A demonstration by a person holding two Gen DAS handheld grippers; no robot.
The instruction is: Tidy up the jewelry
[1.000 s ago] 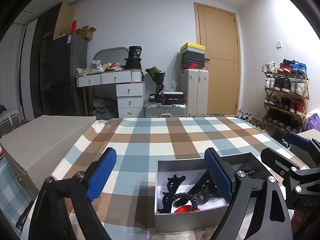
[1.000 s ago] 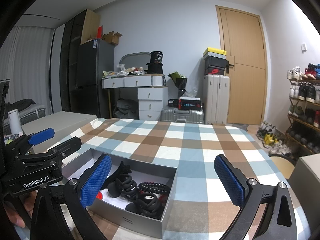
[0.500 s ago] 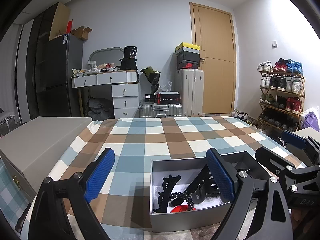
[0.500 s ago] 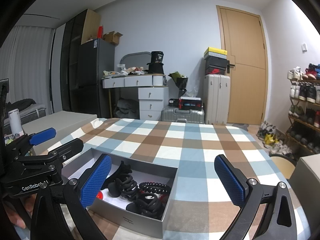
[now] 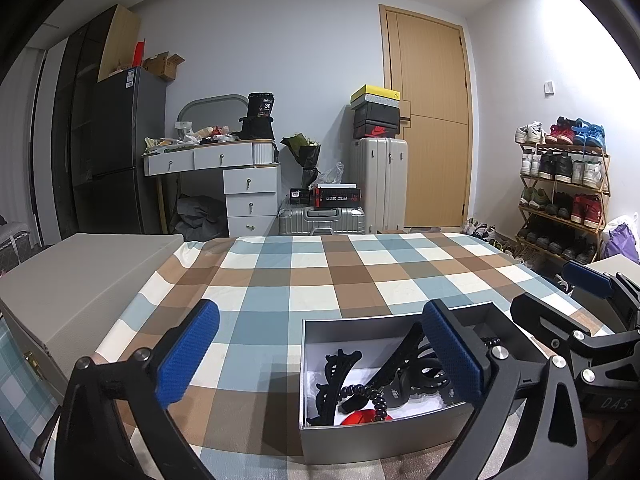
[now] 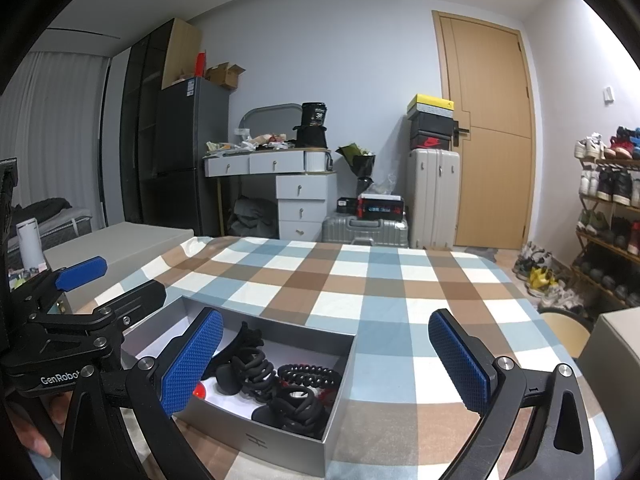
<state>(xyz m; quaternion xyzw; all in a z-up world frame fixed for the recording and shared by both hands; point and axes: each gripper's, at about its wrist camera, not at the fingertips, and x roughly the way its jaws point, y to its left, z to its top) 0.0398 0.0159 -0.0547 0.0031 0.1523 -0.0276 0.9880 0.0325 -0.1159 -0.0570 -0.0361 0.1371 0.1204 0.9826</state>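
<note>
Item: grey open-topped box (image 5: 380, 438) (image 6: 276, 440), standing on the checked tablecloth (image 5: 312, 280) (image 6: 360, 280) near its front edge. White lining. Contents: black hair claw clips (image 5: 334, 376) (image 6: 248, 364), a black coiled hair tie (image 6: 310, 374), a black beaded strand (image 5: 366, 394), and a red piece (image 5: 366, 418) partly covered by the others.

Tools: left gripper (image 5: 320, 354), fingers spread wide with nothing between them, hovers over the cloth at the box's left wall; its right blue pad (image 5: 452, 350) stands in front of the box interior and hides part of the contents. Right gripper (image 6: 326, 364), likewise spread wide and holding nothing; its left blue pad (image 6: 192, 360) overlaps the box's near-left corner, its other finger is over bare cloth. Each gripper shows at the edge of the other's view.

Surroundings: closed grey case (image 5: 80, 280) touching the table's left side. Behind: white dressing table (image 5: 224, 176) with cluttered top and mirror, dark fridge (image 5: 120, 152), silver suitcases (image 5: 320, 218), stacked shoe boxes (image 5: 376, 114), wooden door (image 5: 432, 128), shoe rack (image 5: 564, 188) at right. Pale grey walls.
</note>
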